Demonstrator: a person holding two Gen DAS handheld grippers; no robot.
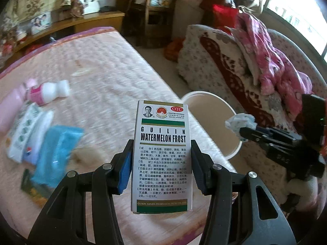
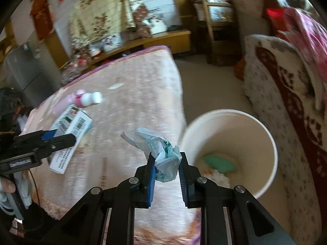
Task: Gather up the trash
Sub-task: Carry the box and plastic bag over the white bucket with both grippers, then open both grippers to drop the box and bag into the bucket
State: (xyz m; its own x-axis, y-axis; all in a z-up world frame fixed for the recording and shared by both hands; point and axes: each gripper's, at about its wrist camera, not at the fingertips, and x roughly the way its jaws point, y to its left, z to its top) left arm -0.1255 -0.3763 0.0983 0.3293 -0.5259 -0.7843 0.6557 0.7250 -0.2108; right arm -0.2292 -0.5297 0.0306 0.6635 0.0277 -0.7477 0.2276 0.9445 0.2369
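My left gripper [image 1: 161, 145] is shut on a white medicine box [image 1: 162, 155] printed "Watermelon Frost", held upright over the pink bed cover [image 1: 114, 61]. That box [image 2: 69, 140] shows at the left of the right wrist view, in the left gripper [image 2: 61, 137]. My right gripper [image 2: 166, 156] is shut on a crumpled white and green wrapper [image 2: 161, 153]. In the left wrist view the same wrapper [image 1: 241, 122] hangs over the rim of the cream bin [image 1: 212, 122]. The bin [image 2: 231, 134] stands on the floor beside the bed, with a green piece [image 2: 220, 163] and scraps inside.
On the bed lie a pink and white bottle [image 1: 51, 91], a pink bottle [image 1: 12, 106], white packets [image 1: 26, 132] and a blue pack [image 1: 57, 151]. A sofa [image 1: 224, 77] with a pink garment [image 1: 273, 61] stands right of the bin. A wooden shelf [image 1: 77, 22] runs behind the bed.
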